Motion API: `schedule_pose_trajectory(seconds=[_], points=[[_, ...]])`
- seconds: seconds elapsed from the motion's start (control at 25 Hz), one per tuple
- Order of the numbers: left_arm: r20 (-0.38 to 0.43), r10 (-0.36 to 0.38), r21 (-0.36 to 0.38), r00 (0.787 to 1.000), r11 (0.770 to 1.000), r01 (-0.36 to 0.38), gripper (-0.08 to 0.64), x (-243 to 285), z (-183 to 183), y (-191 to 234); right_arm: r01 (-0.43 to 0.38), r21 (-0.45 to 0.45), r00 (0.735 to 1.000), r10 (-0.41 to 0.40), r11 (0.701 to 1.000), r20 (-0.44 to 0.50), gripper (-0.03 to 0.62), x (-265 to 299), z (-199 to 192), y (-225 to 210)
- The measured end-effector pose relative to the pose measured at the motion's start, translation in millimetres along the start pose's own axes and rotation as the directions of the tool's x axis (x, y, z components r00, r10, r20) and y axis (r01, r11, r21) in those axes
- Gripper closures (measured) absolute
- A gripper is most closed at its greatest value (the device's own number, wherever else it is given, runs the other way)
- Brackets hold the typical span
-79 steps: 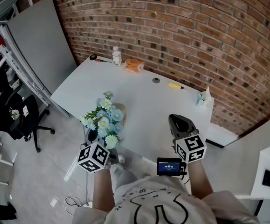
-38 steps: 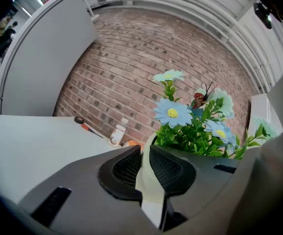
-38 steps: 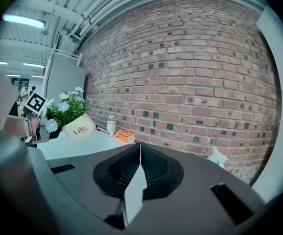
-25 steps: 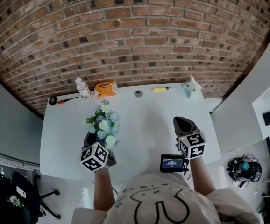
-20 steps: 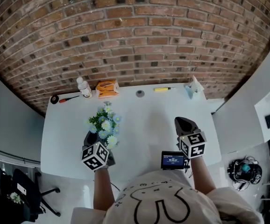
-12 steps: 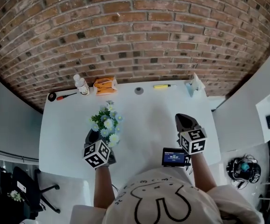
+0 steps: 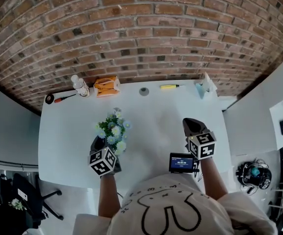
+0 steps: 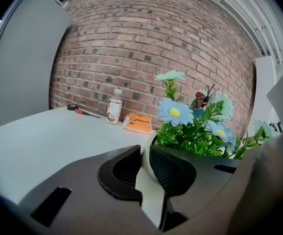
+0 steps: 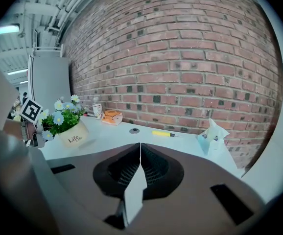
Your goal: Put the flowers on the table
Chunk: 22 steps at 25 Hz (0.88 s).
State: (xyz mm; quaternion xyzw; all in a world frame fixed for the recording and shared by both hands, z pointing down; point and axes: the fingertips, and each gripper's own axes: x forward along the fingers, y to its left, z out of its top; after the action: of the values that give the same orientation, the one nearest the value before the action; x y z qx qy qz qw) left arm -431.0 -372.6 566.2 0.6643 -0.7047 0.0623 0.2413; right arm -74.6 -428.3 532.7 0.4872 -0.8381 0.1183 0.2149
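Far left, the bench [image 7: 58,131] is bare white. A bottle [image 7: 79,85] and an orange pack [image 7: 106,85] stand at the back by the brick wall, well apart from the action.

Now the left claw [image 8: 145,150]: it's pinching the pale rim of the pot [image 9: 72,135], apparently with 1 pad on each side of the wall. The flowers [image 8: 190,124] stand upright just above the jaws. In the right gripper view the pot sits low over the near-left part of the bench, with a shadow tight beside it. Whether the base touches yet, I can't tell.

So the step in hand, as I read it, is the set-down. To do it well:
- Keep the pot level, because a pinch on 1 side of the rim lets the far side sag.
- Bring the base down flat, not edge first.
- Let go only once the bench carries the weight.
- Spread the jaws gently so no pad drags a stem or tips the pot.
- Draw back along the claw's own line, since low blooms hang right over it.

Mid-bench is open, so there's room.

Over to the right claw [image 9: 140,147]: it's pressed together with nothing in it, hovering above the bench's right half, well apart from the pot. Best it keeps out. Back right, a yellow tool [image 7: 171,86] and a paper bag [image 7: 205,86] pose no trouble.
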Motion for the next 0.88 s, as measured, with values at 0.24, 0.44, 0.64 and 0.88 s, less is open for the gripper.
schedule_pose_trajectory(seconds=[0.24, 0.44, 0.64, 0.88], points=[[-0.043, 0.009, -0.004, 0.999, 1.000, -0.009, 0.497, 14, -11, 4, -0.029, -0.007, 0.999, 0.029, 1.000, -0.043, 0.574, 16, -7, 2], [-0.074, 0.010, -0.014, 0.997, 1.000, -0.011, 0.497, 26, -19, 5, -0.028, 0.016, 0.997, 0.029, 0.999, -0.077, 0.574, 26, -16, -4], [-0.096, 0.013, -0.024, 0.995, 1.000, -0.015, 0.497, 36, -26, 6, -0.028, 0.042, 0.994, 0.033, 0.999, -0.108, 0.574, 36, -27, -8], [-0.093, 0.004, -0.016, 0.996, 1.000, -0.006, 0.497, 42, -26, 4, -0.033, 0.049, 0.991, 0.039, 0.998, -0.128, 0.574, 44, -34, -8]])
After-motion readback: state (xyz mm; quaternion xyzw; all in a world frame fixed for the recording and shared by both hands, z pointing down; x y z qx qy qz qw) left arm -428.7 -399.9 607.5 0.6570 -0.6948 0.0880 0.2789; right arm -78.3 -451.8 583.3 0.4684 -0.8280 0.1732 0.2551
